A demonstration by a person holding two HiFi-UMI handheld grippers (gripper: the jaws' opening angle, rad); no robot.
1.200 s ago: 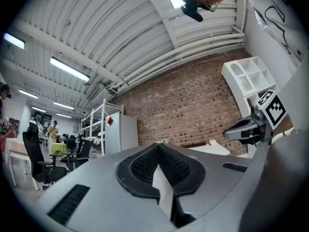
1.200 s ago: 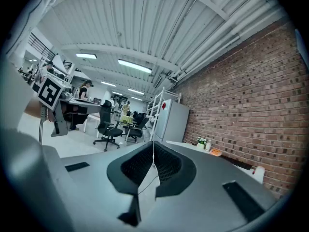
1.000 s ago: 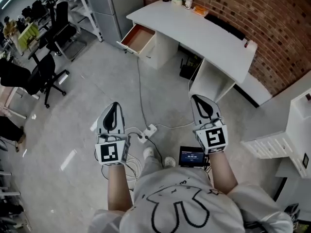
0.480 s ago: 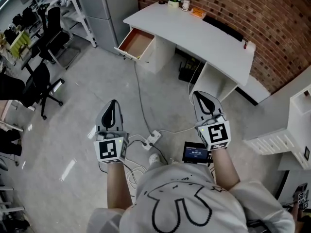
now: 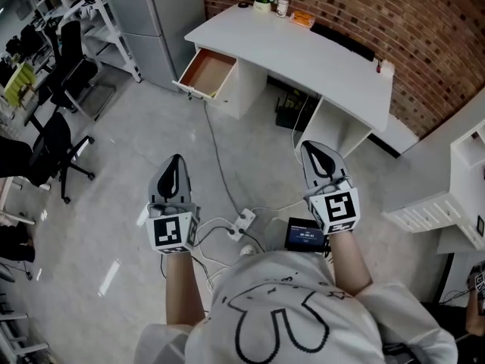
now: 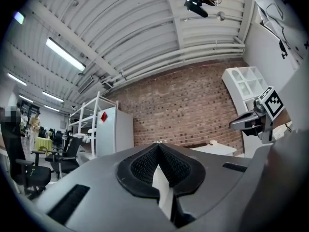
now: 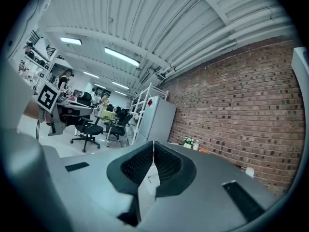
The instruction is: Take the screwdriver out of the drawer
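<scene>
The white desk [image 5: 326, 51] stands ahead against the brick wall. Its drawer [image 5: 206, 73] is pulled open at the desk's left end and shows a brown inside. No screwdriver can be made out from this distance. My left gripper [image 5: 176, 161] is held out over the floor, well short of the drawer, with its jaws shut and nothing in them [image 6: 158, 146]. To the right, my right gripper [image 5: 315, 149] is level with it, also shut and empty [image 7: 153, 144]. Each gripper also appears from the side in the other's view: the right gripper [image 6: 256, 120] and the left gripper [image 7: 48, 98].
A power strip [image 5: 244, 220] and cables lie on the floor between the grippers, with a small screen device [image 5: 305, 236] beside them. Office chairs [image 5: 57, 139] stand at the left. A grey cabinet [image 5: 163, 6] is beside the desk, and a white shelf unit [image 5: 447, 203] is at the right.
The person has walked a little toward the desk; the power strip and floor have slid down the head view. Both grippers stay shut, held out ahead.
</scene>
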